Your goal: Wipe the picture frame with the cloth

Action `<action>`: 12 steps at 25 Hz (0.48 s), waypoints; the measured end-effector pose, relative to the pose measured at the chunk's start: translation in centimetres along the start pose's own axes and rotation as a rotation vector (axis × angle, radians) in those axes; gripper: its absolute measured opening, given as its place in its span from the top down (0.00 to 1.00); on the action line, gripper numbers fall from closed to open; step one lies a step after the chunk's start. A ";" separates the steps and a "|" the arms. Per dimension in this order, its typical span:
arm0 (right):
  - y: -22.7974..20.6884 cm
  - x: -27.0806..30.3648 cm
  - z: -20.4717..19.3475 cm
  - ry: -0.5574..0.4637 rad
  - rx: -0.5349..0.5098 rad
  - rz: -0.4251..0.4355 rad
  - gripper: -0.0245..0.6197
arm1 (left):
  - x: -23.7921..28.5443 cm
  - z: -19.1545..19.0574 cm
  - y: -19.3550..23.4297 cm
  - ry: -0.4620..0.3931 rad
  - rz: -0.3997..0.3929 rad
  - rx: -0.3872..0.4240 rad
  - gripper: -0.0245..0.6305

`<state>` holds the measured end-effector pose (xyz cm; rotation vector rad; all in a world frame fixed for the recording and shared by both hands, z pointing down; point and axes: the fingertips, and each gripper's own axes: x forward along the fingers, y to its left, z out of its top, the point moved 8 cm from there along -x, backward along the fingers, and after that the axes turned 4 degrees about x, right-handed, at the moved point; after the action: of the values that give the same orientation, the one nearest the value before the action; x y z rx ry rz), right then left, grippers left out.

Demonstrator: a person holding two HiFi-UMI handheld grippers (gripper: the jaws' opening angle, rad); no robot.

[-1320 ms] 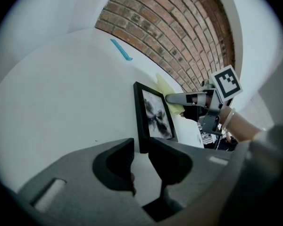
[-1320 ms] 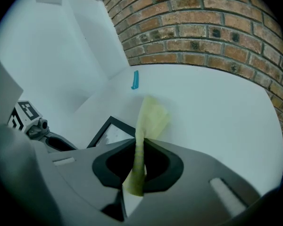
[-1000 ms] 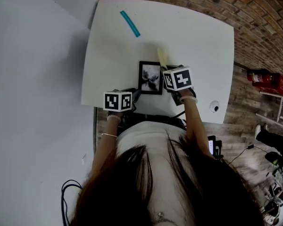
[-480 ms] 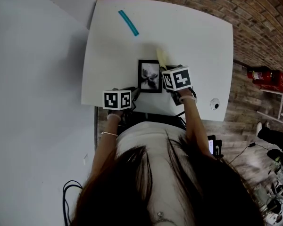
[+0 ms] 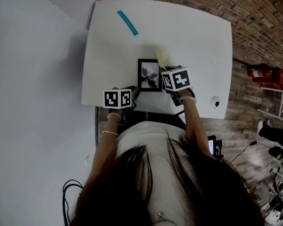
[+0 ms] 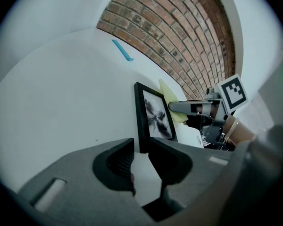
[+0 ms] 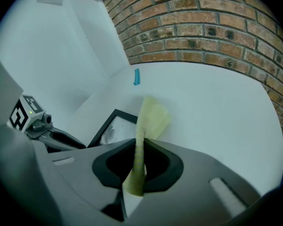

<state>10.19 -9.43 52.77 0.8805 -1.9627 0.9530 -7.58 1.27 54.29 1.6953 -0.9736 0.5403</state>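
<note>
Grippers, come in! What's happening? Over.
Left gripper open by picture frame corner. Right gripper shut on yellow cloth, beside frame. Nothing in the way.

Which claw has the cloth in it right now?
The right claw, its jaws shut on the yellow cloth; the left claw stands open with only table between.

left claw (image 6: 140, 147) | tips flank picture frame (image 6: 156, 117) corner (grip unclear) | right claw (image 6: 173, 107) at cloth (image 6: 166, 91)

Frame (image 6: 153, 117) near corner hidden behind left fingers (image 6: 172, 161).
</note>
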 end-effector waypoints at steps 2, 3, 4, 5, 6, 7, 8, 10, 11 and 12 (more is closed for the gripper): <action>0.1 0.0 -0.2 0.000 0.003 0.001 0.90 | 0.0 0.0 0.1 0.002 -0.001 0.002 0.81; 0.2 0.0 -0.2 0.000 0.004 0.001 0.90 | 0.0 0.0 0.1 0.002 -0.002 0.003 0.81; 0.2 0.0 -0.3 0.001 0.006 0.001 0.90 | 0.0 0.1 0.0 0.002 -0.002 0.005 0.81; 0.2 -0.1 -0.4 0.001 0.007 0.001 0.90 | 0.0 0.1 0.0 0.003 -0.002 0.005 0.81; 0.3 -0.1 -0.4 0.001 0.007 0.000 0.90 | 0.0 0.1 0.0 0.003 -0.002 0.005 0.81; 0.3 -0.1 -0.5 0.001 0.008 -0.001 0.90 | 0.0 0.1 0.0 0.003 -0.003 0.005 0.81; 0.4 -0.1 -0.6 0.000 0.008 -0.002 0.90 | 0.0 0.1 0.1 0.004 -0.003 0.006 0.81; 0.5 -0.1 -0.7 -0.004 0.008 -0.004 0.90 | 0.0 0.0 0.1 0.005 -0.001 0.007 0.81; 0.5 -0.2 -0.8 -0.005 0.009 -0.005 0.90 | 0.0 0.0 0.1 0.005 -0.001 0.008 0.81; 0.6 -0.2 -0.9 -0.004 0.011 -0.005 0.90 | 0.0 0.0 0.1 0.004 -0.002 0.009 0.81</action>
<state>10.11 -8.34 52.79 0.8941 -1.9596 0.9600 -7.66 1.27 54.31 1.7022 -0.9676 0.5469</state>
